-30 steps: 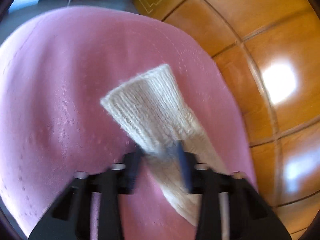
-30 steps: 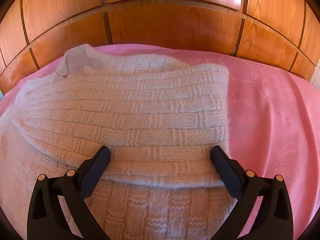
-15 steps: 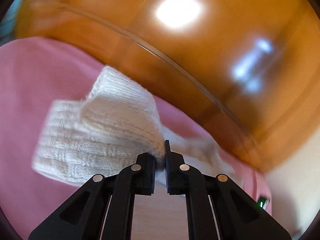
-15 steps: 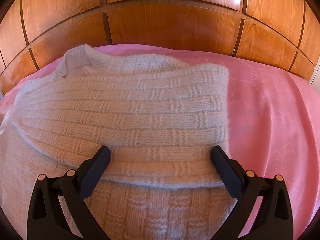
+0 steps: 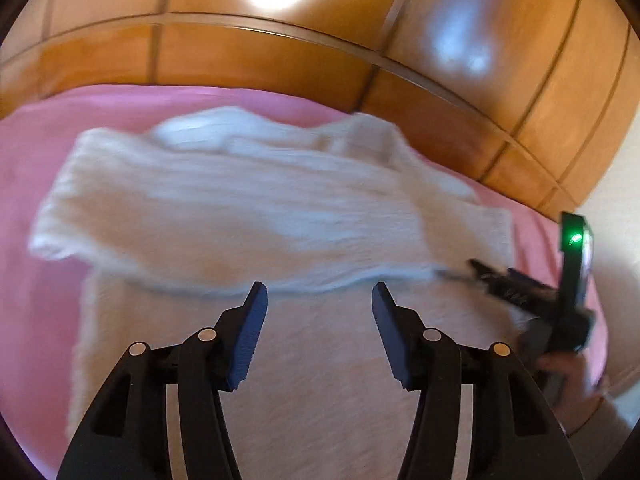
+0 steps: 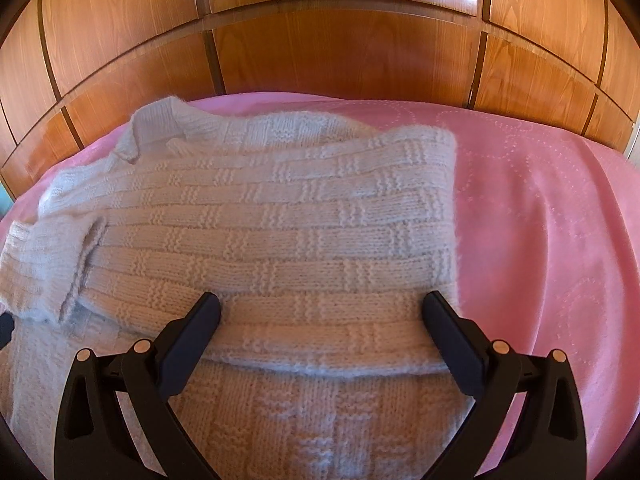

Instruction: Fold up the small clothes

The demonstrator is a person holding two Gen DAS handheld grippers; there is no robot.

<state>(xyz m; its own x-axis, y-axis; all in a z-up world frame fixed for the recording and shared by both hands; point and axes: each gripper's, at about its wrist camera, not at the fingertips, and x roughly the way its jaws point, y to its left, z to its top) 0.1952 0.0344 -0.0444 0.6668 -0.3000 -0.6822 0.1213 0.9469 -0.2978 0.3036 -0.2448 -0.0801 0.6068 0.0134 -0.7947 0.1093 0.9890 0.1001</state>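
A cream knitted sweater (image 6: 280,232) lies partly folded on a pink bedspread (image 6: 540,240). One sleeve (image 6: 44,272) lies across its left side in the right wrist view. My left gripper (image 5: 318,292) hovers over the sweater (image 5: 248,216); its jaws are opening and nothing is between them. My right gripper (image 6: 322,300) stands wide open just above the folded edge, holding nothing. In the blurred left wrist view that right gripper (image 5: 492,280) shows at the sweater's right edge, held by a hand (image 5: 568,372).
Glossy wooden panels (image 6: 340,48) rise right behind the bed. Bare pink bedspread stretches to the right of the sweater. A green light (image 5: 574,238) glows on the right gripper's housing.
The left gripper swung the sleeve over onto the sweater body, then let it go and opened. The sleeve's cuff now shows at the left of the right wrist view. The right gripper stayed still.
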